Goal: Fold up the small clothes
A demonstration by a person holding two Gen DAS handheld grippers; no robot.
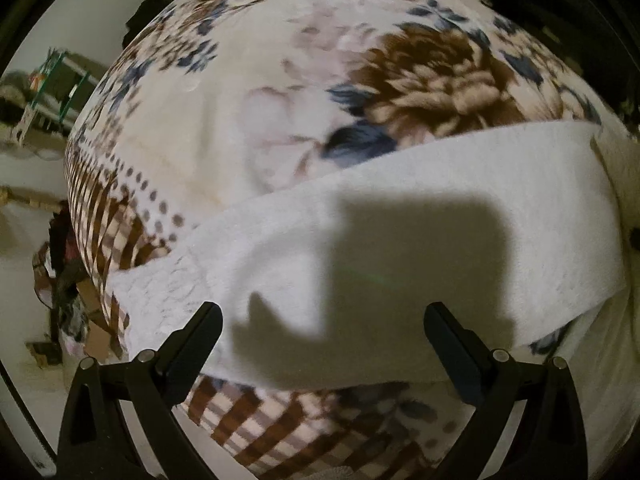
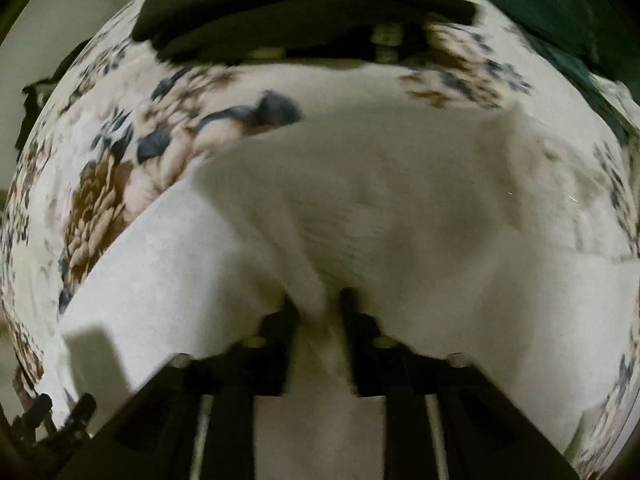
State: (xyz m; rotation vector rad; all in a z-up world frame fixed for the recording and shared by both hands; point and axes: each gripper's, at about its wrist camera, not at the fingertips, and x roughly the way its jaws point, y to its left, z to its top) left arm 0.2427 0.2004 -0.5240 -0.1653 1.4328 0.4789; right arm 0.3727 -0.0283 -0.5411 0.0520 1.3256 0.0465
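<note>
Left wrist view: the left gripper (image 1: 323, 322) hangs with jaws spread wide and nothing between them, the white garment (image 1: 400, 216) lying just ahead across the floral blanket (image 1: 248, 92). In the right wrist view, the right gripper (image 2: 320, 300) is closed, pinching a bunched fold of the same white garment (image 2: 400, 200); a dark cloth (image 2: 280, 12) lies farther ahead

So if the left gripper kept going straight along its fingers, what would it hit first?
Most likely the white cloth: the open left gripper points right at it, with nothing between. Depth is hard to judge, and the floral blanket lies beyond the cloth.
</note>
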